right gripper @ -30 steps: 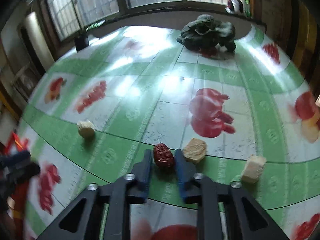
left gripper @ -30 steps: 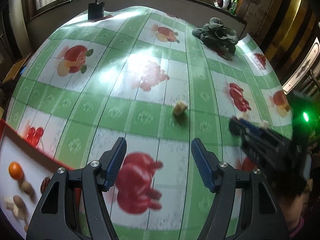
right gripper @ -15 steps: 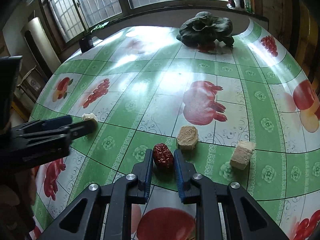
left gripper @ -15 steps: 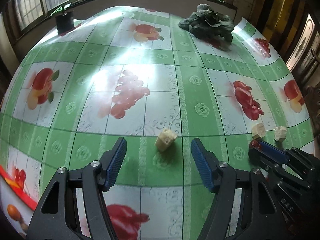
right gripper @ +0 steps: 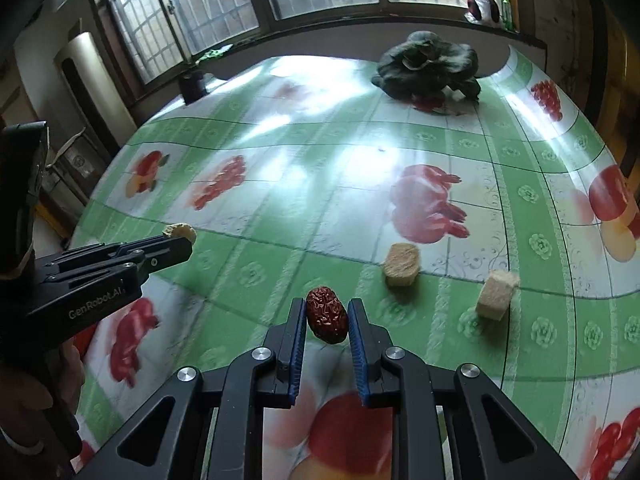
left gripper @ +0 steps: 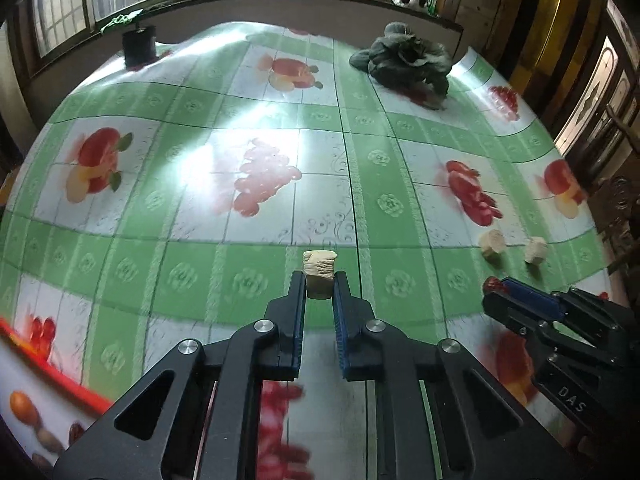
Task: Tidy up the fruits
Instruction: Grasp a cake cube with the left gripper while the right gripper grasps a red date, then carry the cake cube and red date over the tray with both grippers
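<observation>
My left gripper (left gripper: 319,289) is shut on a pale beige fruit chunk (left gripper: 319,273) above the green checked tablecloth (left gripper: 248,136). My right gripper (right gripper: 326,316) is shut on a wrinkled red date (right gripper: 326,314), held just off the cloth. Each view shows the other tool: the right gripper (left gripper: 496,286) with the date at its tip, and the left gripper (right gripper: 182,240) with the chunk (right gripper: 180,231) at its tip. Two more beige chunks (right gripper: 402,265) (right gripper: 496,294) lie on the cloth right of the date; the same two chunks (left gripper: 493,242) (left gripper: 536,250) show in the left wrist view.
A red-rimmed white tray (left gripper: 52,384) at the lower left holds an orange fruit (left gripper: 22,406) and several brownish pieces. A dark leafy vegetable (left gripper: 408,60) lies at the far right, a small black pot (left gripper: 138,44) at the far left. A person's hand (right gripper: 36,392) holds the left tool.
My left gripper's fingers closed on the beige chunk after moving up to it. The right gripper kept its hold on the date and lifted it slightly.
</observation>
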